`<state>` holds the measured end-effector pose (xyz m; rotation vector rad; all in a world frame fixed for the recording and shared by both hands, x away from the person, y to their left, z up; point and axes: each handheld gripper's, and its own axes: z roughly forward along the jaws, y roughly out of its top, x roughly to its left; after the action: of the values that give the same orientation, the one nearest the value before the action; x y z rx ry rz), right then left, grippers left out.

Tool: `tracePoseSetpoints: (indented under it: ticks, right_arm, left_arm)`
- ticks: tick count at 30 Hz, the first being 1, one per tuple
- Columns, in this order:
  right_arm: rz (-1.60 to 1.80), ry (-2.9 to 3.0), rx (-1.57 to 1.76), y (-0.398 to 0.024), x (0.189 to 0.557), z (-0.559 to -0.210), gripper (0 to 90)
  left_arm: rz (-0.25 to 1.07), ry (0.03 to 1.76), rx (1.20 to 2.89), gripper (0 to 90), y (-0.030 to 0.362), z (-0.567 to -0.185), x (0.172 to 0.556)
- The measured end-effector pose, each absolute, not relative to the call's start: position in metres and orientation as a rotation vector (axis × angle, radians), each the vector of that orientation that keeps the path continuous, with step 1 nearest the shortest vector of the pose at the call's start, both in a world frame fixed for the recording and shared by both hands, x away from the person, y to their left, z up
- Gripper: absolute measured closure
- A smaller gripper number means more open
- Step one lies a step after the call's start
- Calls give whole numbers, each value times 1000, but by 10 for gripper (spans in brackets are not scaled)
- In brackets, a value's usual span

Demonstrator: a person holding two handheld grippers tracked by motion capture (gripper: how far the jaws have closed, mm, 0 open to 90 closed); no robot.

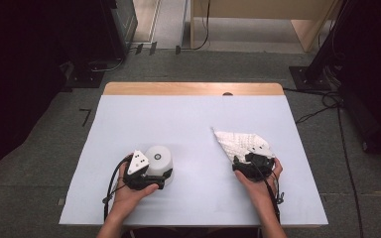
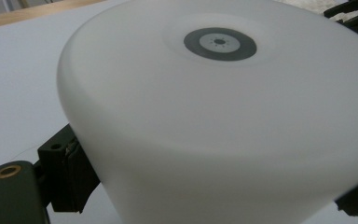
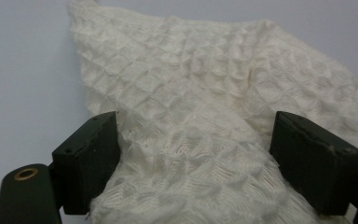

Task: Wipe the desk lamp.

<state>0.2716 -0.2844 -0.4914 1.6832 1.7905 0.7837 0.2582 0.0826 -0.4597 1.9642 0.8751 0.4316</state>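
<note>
- The cloth (image 1: 240, 142) lies right of centre in the high view, a crumpled white waffle-knit piece on the table (image 1: 188, 124). Its long axis runs from a point at upper left down to the right.
- The right gripper (image 1: 252, 161) sits at the cloth's lower right end, so nearly all of the cloth lies up and left of it. In the right gripper view the jaws stand wide with a bunched fold of cloth (image 3: 200, 140) between them; the left pad touches the fabric, the right pad looks just clear, so I judge it not yet pinched.
- The right hand is much the nearer to the cloth; the left is well apart, at lower left.
- The left gripper (image 1: 151, 178) is closed around a white upturned cup (image 1: 158, 157), one jaw on each side of its wall (image 2: 205, 140).
- No brand or writing can be read; the cup's top carries a grey ring mark (image 2: 219, 43).
</note>
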Motion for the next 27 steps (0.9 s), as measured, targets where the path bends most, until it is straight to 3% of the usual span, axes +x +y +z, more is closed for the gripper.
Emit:
tracePoseSetpoints:
  ticks: [3,6,15,21,27]
  right_arm:
    - [779,1766,1723,-291,275,-494,182]
    - [759,1764,1749,-295,276,-494,261]
    - [788,1757,1712,-306,271,-494,727]
    - [1083,1770,1661,-306,261,-485,762]
    - [1247,1847,1490,-264,248,-458,762]
  left_arm:
    - [427,875,1963,81,83,-460,258]
    - [430,874,1964,81,83,-460,258]
    - [434,865,1973,82,83,-460,258]
    - [423,842,1986,82,82,-459,257]
    - [410,796,2014,82,72,-458,253]
